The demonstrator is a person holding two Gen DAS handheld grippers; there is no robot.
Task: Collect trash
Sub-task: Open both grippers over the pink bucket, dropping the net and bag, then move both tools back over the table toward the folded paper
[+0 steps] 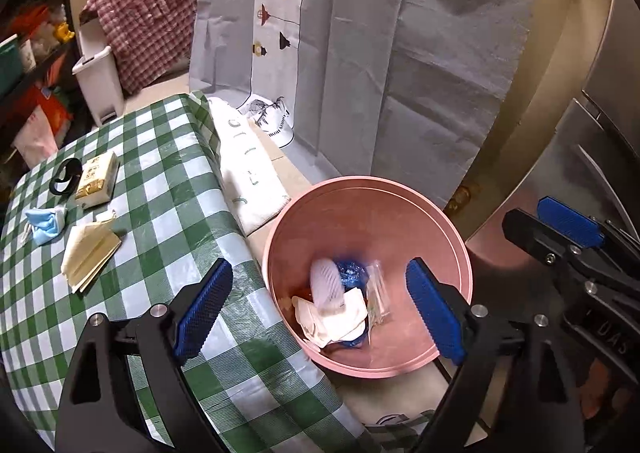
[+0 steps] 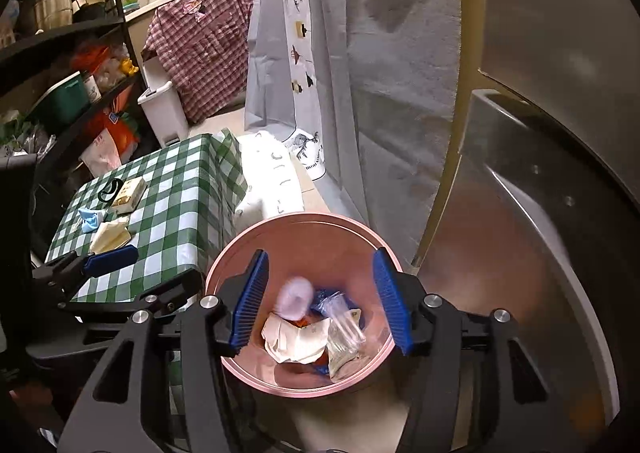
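Observation:
A pink bin (image 1: pixel 400 209) (image 2: pixel 344 223) stands on the floor beside the green checked table (image 1: pixel 160 181) (image 2: pixel 180 189). In it lie crumpled paper, blue plastic and clear wrappers, and a blurred white piece (image 1: pixel 328 285) (image 2: pixel 296 295) is in the air over them. My left gripper (image 1: pixel 320 305) is open and empty above the bin's left rim. My right gripper (image 2: pixel 320 301) is open and empty right over the bin. On the table lie a blue mask (image 1: pixel 44 225) (image 2: pixel 91 219), a folded beige napkin (image 1: pixel 90 253) (image 2: pixel 110 237), a tissue pack (image 1: pixel 98 179) (image 2: pixel 129 189) and a black ring (image 1: pixel 66 175).
A grey hanging sheet (image 1: pixel 400 53) stands behind the bin and a metal appliance (image 2: pixel 540 213) on the right. A white pedal bin (image 1: pixel 98 81) and dark shelves (image 2: pixel 60 53) stand at the left. White cloth (image 1: pixel 252 173) lies on the floor by the table.

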